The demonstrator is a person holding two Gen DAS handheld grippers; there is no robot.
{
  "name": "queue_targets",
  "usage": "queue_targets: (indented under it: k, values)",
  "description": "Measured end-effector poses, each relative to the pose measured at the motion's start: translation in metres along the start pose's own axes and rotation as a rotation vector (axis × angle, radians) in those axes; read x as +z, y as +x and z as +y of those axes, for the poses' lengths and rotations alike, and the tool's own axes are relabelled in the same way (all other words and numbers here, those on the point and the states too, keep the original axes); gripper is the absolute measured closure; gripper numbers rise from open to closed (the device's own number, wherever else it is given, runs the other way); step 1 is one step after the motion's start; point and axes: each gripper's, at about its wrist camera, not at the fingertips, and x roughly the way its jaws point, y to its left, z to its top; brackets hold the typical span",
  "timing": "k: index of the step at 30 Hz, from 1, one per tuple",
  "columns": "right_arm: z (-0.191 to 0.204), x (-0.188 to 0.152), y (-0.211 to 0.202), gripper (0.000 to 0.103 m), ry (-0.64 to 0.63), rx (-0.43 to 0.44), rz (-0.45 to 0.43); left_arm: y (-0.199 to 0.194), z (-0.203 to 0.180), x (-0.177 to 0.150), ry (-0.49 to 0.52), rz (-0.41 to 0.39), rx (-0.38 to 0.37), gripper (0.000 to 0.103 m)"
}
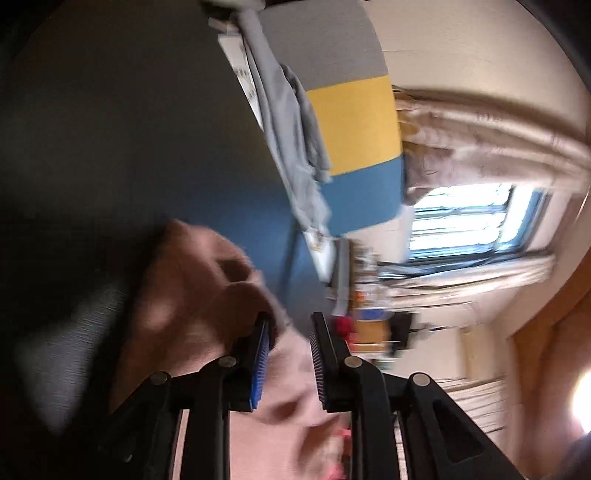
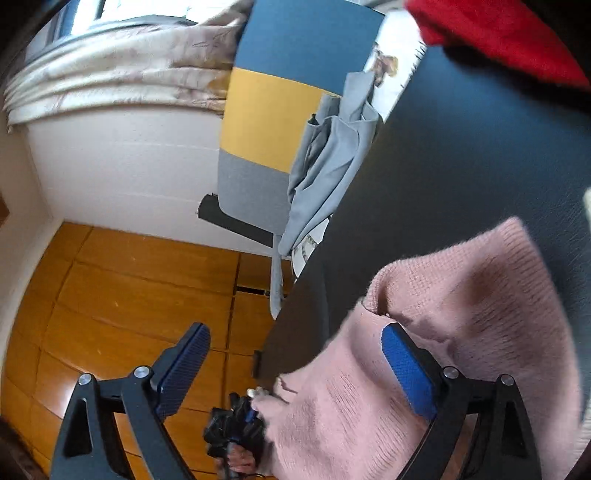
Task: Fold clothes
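Note:
A pink knitted sweater (image 2: 461, 325) lies on a dark table (image 2: 461, 155), hanging over its near edge. My right gripper (image 2: 295, 343) is open wide; its right finger sits against the sweater, its left finger hangs over the floor. In the blurred left wrist view the sweater (image 1: 192, 295) is bunched between and left of my left gripper (image 1: 290, 328). The jaws stand narrowly apart with pink fabric between them; I cannot tell if they pinch it. The left gripper also shows low in the right wrist view (image 2: 236, 428), at the sweater's hem.
A grey garment (image 2: 325, 177) hangs at the table's far edge, beside a blue, yellow and grey panel (image 2: 273, 107). A red cloth (image 2: 495, 33) lies at the table's top right. Wooden floor (image 2: 129, 302) lies to the left. Curtains and a window (image 1: 465, 221) are beyond.

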Motion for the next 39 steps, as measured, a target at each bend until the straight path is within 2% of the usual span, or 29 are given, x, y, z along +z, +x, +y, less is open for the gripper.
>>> queue_targets:
  k: [3,4,6,8,14,18,19,20,21,23,26,32,33,35,37,39]
  values:
    - [0.007,-0.004,-0.012,0.008,-0.069,-0.046,0.000,-0.014,0.000,-0.006,0.066,-0.032,0.125,0.083]
    - [0.011,-0.004,-0.010,0.011,-0.111,-0.087,0.006,-0.019,-0.001,-0.009,0.092,-0.046,0.167,0.083]
    - [0.020,-0.001,-0.002,0.023,-0.205,-0.183,0.022,-0.029,0.001,-0.015,0.134,-0.061,0.210,0.083]
    - [0.025,0.002,0.004,0.042,-0.300,-0.278,0.049,-0.036,0.000,-0.024,0.170,-0.066,0.223,0.083]
    - [0.030,0.011,0.071,0.043,-0.498,-0.464,0.214,-0.019,-0.010,-0.058,0.320,0.015,0.264,0.083]
    - [0.027,0.003,0.111,0.046,-0.605,-0.596,0.351,-0.007,-0.007,-0.075,0.388,0.062,0.329,0.083]
    - [0.029,-0.001,0.117,0.062,-0.642,-0.610,0.371,-0.006,-0.005,-0.078,0.407,0.067,0.346,0.083]
    - [0.032,-0.006,0.122,0.085,-0.682,-0.618,0.389,-0.006,-0.004,-0.081,0.420,0.069,0.358,0.083]
    - [0.037,-0.009,0.123,0.093,-0.719,-0.636,0.389,-0.006,-0.004,-0.082,0.422,0.068,0.358,0.083]
    - [0.049,-0.015,0.119,0.094,-0.798,-0.685,0.351,-0.008,-0.004,-0.083,0.426,0.067,0.357,0.082]
    - [0.063,-0.009,0.096,0.094,-0.832,-0.758,0.212,-0.010,-0.002,-0.085,0.419,0.072,0.349,0.083]
    - [0.022,0.009,0.076,0.091,-0.673,-0.809,0.164,-0.010,-0.007,-0.089,0.438,0.088,0.383,0.083]
    - [0.016,0.011,0.072,0.090,-0.632,-0.774,0.155,-0.011,-0.010,-0.088,0.449,0.085,0.395,0.083]
    - [0.010,0.015,0.060,0.080,-0.535,-0.727,0.115,-0.014,-0.020,-0.084,0.481,0.062,0.416,0.082]
    - [0.013,0.015,0.049,0.074,-0.510,-0.678,0.074,-0.016,-0.027,-0.077,0.507,0.036,0.431,0.081]
    - [0.026,0.007,0.037,0.066,-0.549,-0.661,0.031,-0.013,-0.032,-0.067,0.534,0.016,0.453,0.081]
